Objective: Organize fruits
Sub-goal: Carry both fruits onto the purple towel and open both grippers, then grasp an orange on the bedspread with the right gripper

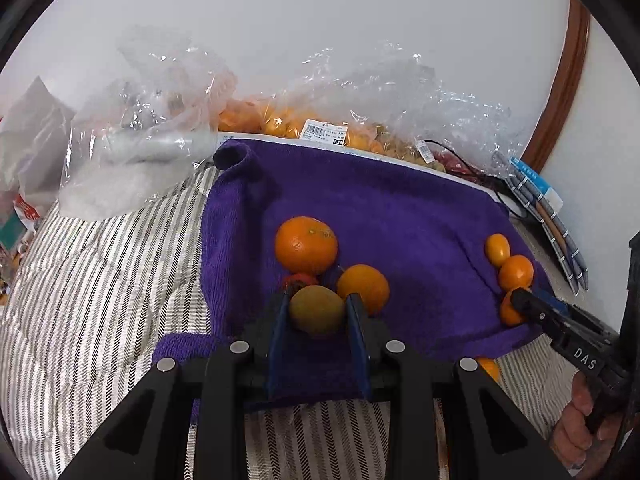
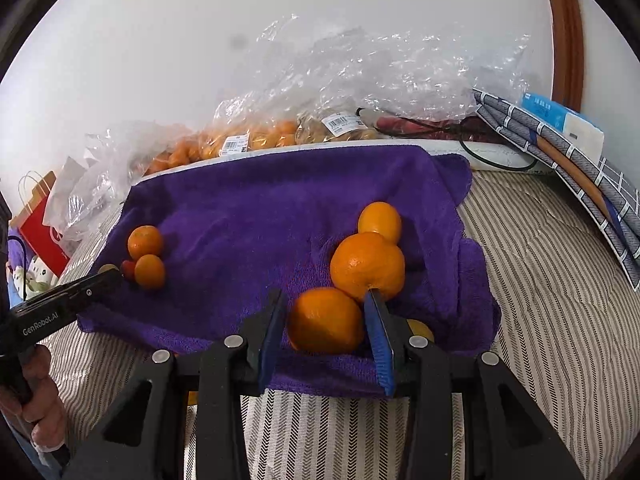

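A purple towel (image 1: 400, 216) (image 2: 260, 208) lies on a striped bedcover. My left gripper (image 1: 318, 302) is shut on a greenish-yellow fruit (image 1: 316, 310), low over the towel's near left part. Beside it sit a large orange (image 1: 306, 245), a smaller orange (image 1: 366, 286) and a small red fruit (image 1: 300, 280). My right gripper (image 2: 326, 300) has its jaws around an orange (image 2: 326, 320) on the towel's near right part; the left pad stands slightly apart from it. A large orange (image 2: 366, 266) and a yellow-orange fruit (image 2: 380, 220) sit just behind. The right gripper also shows in the left wrist view (image 1: 524, 300).
Clear plastic bags of oranges (image 1: 280, 120) (image 2: 240, 140) and other fruit line the wall behind the towel. Grey checked cloths (image 2: 580, 168) and a blue-white box (image 2: 560, 120) lie at the right. A red paper bag (image 2: 40, 220) stands at the left. A black cable (image 2: 496, 160) runs behind the towel.
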### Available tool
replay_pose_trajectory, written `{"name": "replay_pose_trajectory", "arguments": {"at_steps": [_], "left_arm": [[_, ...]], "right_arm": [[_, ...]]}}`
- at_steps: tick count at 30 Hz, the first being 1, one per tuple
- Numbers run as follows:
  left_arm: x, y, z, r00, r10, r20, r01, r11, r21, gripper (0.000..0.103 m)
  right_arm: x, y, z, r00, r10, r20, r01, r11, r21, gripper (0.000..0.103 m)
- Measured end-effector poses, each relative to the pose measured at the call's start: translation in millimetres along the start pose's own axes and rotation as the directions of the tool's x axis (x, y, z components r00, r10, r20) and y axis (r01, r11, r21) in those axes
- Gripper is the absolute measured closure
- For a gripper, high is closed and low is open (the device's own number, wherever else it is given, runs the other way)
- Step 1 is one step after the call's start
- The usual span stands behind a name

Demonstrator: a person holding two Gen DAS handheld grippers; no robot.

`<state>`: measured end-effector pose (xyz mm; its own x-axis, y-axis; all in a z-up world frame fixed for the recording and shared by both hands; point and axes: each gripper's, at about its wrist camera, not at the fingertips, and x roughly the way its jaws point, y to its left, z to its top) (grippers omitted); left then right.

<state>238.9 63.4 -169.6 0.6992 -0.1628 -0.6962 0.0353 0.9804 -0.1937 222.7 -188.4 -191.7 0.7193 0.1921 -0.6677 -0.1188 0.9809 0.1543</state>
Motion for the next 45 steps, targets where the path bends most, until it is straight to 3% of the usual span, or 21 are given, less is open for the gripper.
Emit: {"name": "replay_pose_trajectory", "arguments": {"at_steps": [13, 17, 25, 34, 45], "left_arm": [[2.1, -1.2, 0.6, 1.0, 0.013, 0.004, -0.013, 1.0, 0.024, 0.075], [3.1, -1.9, 1.3, 1.0, 0.019, 0.008, -0.019, 0.999, 0.034, 0.075], [-3.1, 6.1, 7.7, 0.999, 0.023, 0.041, -0.024, 1.0, 0.015, 0.055], [-23.5, 28.3, 14.8, 0.994, 0.021, 0.11, -0.014, 0.998, -0.067, 0.052], [-34.8, 41.5, 17.8, 0.99, 0.009, 0.139, 0.006, 0.994, -0.107, 0.051]], "right_arm": [[-8.5, 1.4, -1.9, 0.999, -0.016, 0.035, 0.017, 1.0, -0.011, 0.061], [-14.6, 1.2, -1.7, 0.997, -0.034, 0.068, 0.035, 0.999, -0.012, 0.052], [-29.6, 2.1, -5.3, 0.991, -0.106, 0.085, 0.106, 0.994, 0.005, 0.048], [-41.5, 43.0, -33.2, 1.0, 0.0, -0.013, 0.0, 0.999, -0.032, 0.049], [-12.4, 79.7, -39.3, 0.996, 0.026, -0.091, -0.032, 0.997, -0.065, 0.055]]}}
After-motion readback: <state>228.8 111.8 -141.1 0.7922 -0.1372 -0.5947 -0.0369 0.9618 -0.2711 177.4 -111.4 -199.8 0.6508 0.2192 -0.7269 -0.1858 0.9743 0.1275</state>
